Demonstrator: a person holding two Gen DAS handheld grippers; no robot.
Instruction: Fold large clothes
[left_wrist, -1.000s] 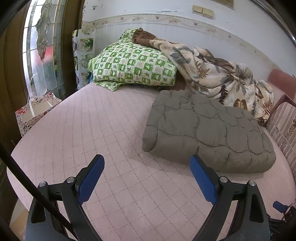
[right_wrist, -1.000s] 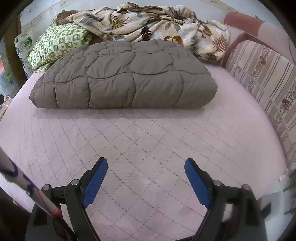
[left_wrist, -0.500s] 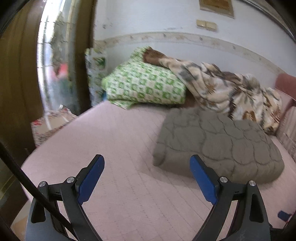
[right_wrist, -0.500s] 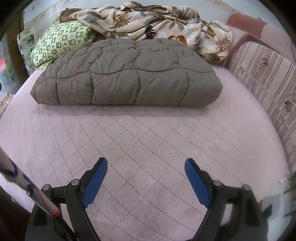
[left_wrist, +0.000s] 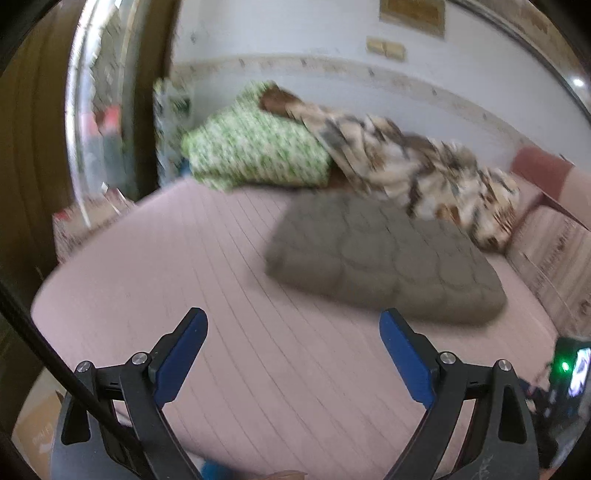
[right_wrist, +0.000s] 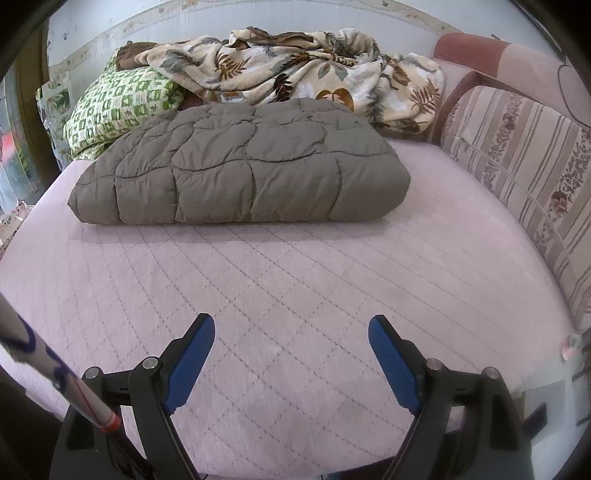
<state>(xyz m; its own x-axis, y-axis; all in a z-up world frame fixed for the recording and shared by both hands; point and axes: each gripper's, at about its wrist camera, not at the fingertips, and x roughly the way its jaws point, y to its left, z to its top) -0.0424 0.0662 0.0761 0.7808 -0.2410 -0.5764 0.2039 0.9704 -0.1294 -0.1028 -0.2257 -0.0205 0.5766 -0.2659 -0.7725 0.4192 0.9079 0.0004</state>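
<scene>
A folded grey quilted coat (right_wrist: 240, 166) is lying on the pink bed (right_wrist: 295, 295), toward its far side, against a leaf-print blanket (right_wrist: 295, 70) and green pillow (right_wrist: 118, 107). The right tool (right_wrist: 291, 330) is hovering with jaws apart, holding nothing, and so is the left tool (left_wrist: 293, 325). Only the blurred left view is showing a glass door (left_wrist: 99, 129); only the right is showing the striped cushion (right_wrist: 517, 155).

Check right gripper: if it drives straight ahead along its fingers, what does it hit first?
Likely the pink quilted bedspread first, since the open right gripper looks angled down; kept level, the folded grey quilted jacket. Depth unclear.
</scene>
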